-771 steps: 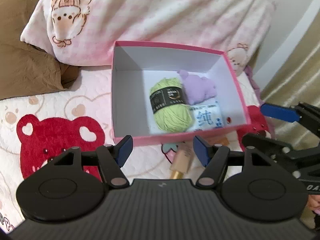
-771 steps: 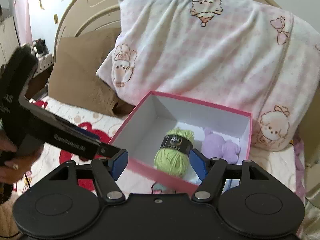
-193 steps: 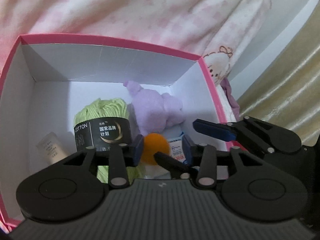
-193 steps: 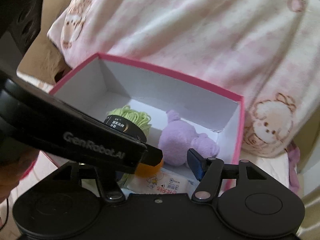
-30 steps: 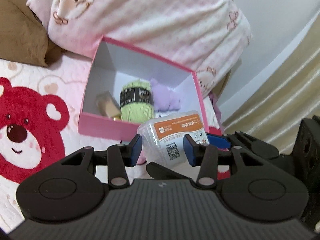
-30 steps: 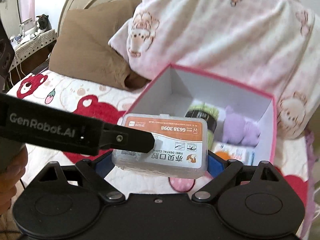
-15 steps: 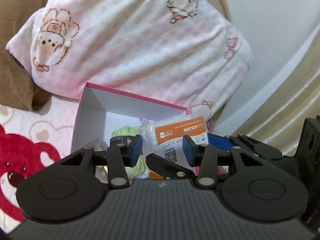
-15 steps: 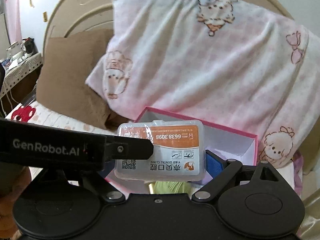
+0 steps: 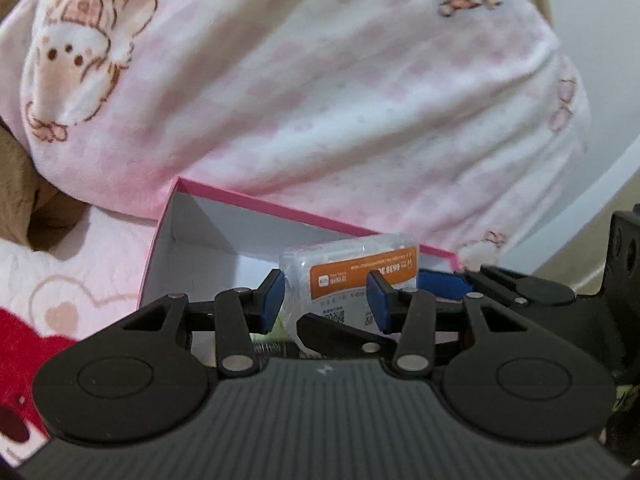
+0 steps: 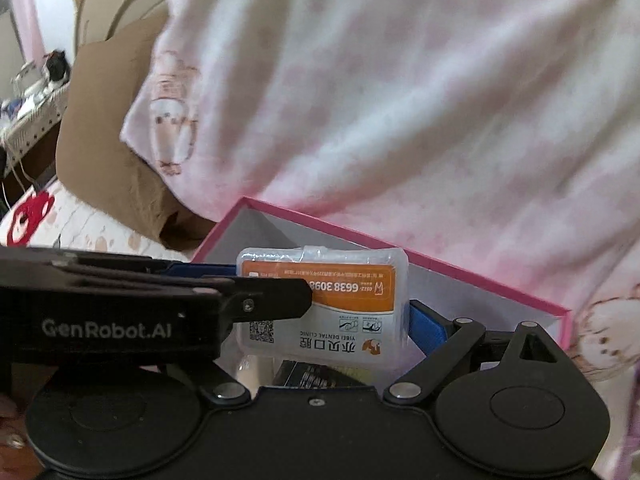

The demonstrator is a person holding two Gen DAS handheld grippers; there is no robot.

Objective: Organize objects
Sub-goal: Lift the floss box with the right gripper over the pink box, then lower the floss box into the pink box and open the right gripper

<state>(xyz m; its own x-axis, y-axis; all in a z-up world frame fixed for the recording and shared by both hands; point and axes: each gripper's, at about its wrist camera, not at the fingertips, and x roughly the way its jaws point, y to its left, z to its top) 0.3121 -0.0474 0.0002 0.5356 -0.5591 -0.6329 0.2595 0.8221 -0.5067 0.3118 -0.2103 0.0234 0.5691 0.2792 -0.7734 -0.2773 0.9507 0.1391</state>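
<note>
You are holding the clear plastic case (image 10: 322, 300) with the orange label low at centre frame, just above the open pink box (image 10: 440, 268). Both tools are clamping it: the right hand-held gripper (image 10: 320, 312) is grasping it across its width, one blue pad showing at its right edge, the other hidden behind the left tool's finger. The left hand-held gripper (image 9: 326, 300) is also closing on it, pads (image 9: 272, 300) pressing either side in the left wrist view.

Inside the box (image 9: 224, 240), directly below the case, a dark-banded item (image 10: 316, 376) is peeking out along the bottom of the right wrist frame; other contents are hidden.

Progress, as a judgement: the case is not yet in the box, so this placement is midway. Lowering and letting go are remaining. Whether more loose objects are waiting on the bed (image 9: 60, 276), lower left, cannot be told. The pink pillow (image 9: 320, 80) is filling the upper frame behind the box.
</note>
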